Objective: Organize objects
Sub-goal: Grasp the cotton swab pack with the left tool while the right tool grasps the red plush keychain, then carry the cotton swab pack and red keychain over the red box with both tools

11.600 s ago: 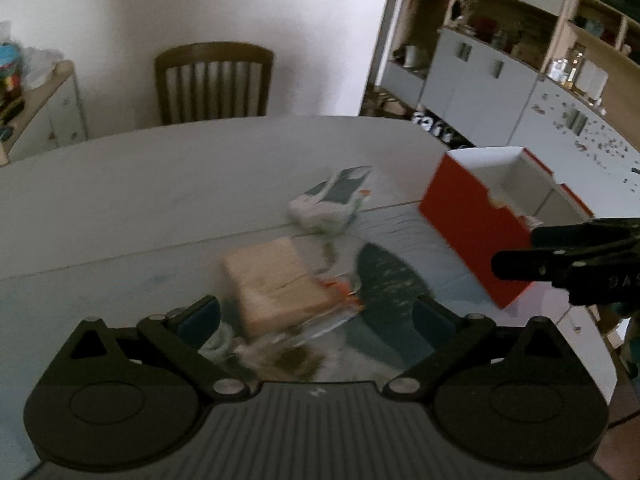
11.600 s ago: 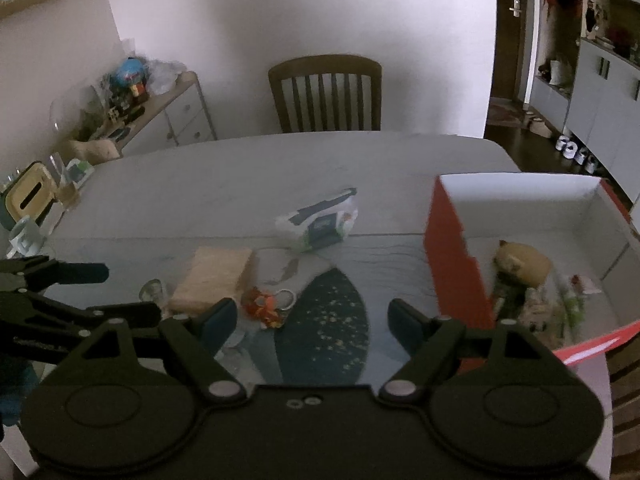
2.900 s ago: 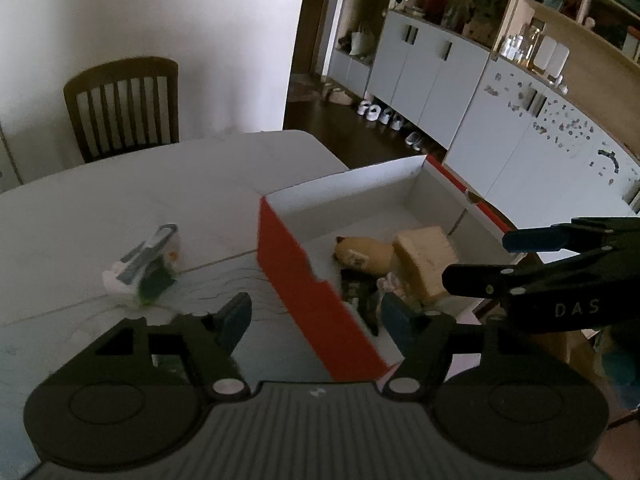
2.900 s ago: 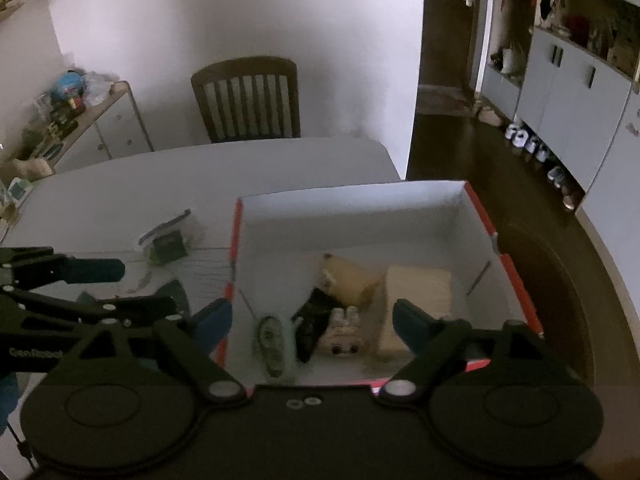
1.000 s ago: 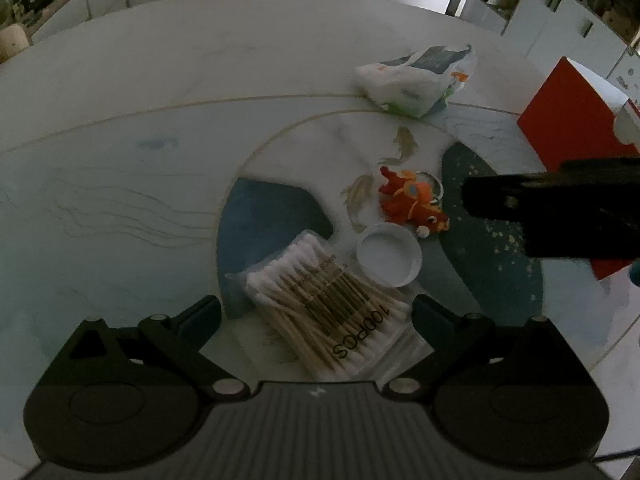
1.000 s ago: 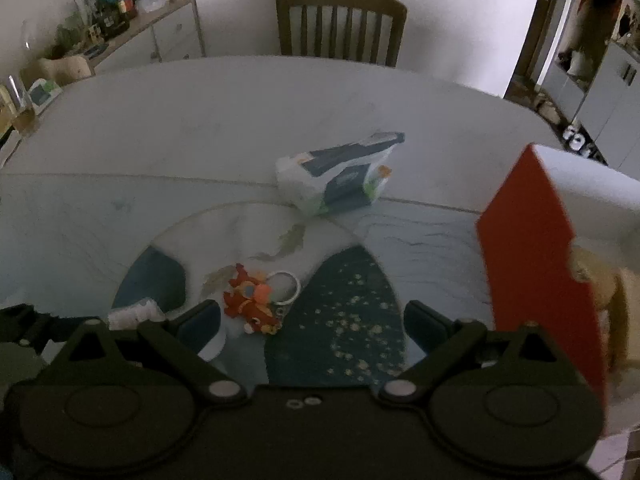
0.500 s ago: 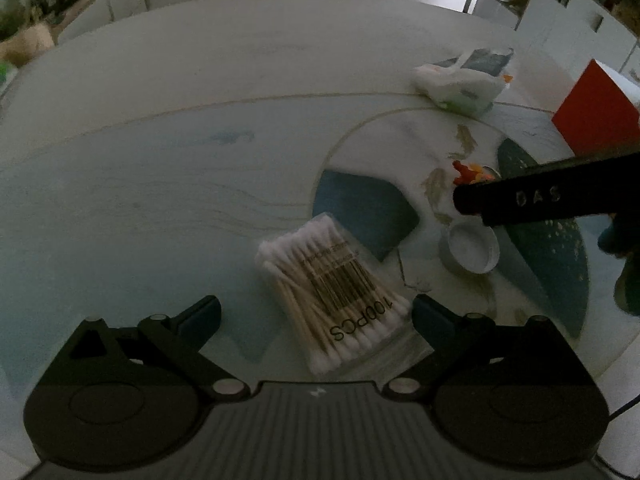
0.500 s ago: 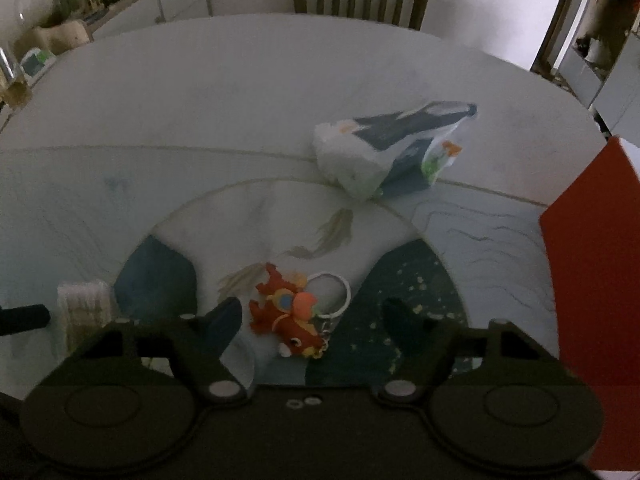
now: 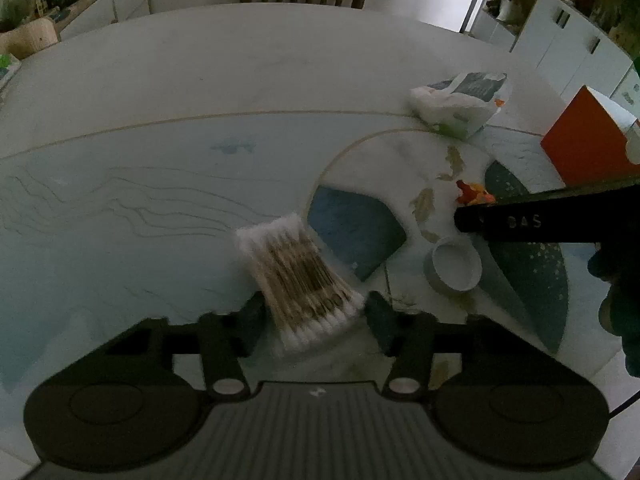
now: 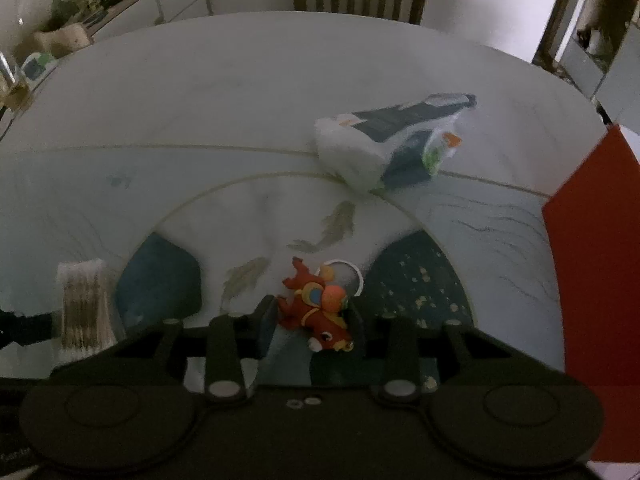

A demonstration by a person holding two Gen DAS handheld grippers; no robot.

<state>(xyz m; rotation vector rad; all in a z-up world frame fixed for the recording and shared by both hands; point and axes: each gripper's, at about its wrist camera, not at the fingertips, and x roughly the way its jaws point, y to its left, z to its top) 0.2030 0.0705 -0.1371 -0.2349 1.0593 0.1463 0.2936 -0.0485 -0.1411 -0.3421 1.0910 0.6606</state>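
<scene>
I see my left hand-held gripper (image 9: 314, 314) closing its jaws on the pack of cotton swabs (image 9: 298, 280) between them on the worktop (image 9: 160, 120), while my right hand-held gripper (image 10: 312, 322) closes around the red toy keychain (image 10: 316, 312).

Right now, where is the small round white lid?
In the left wrist view the round white lid lies on the table, low on the right side, just below the right gripper's dark finger and right of the cotton swab pack.
</scene>
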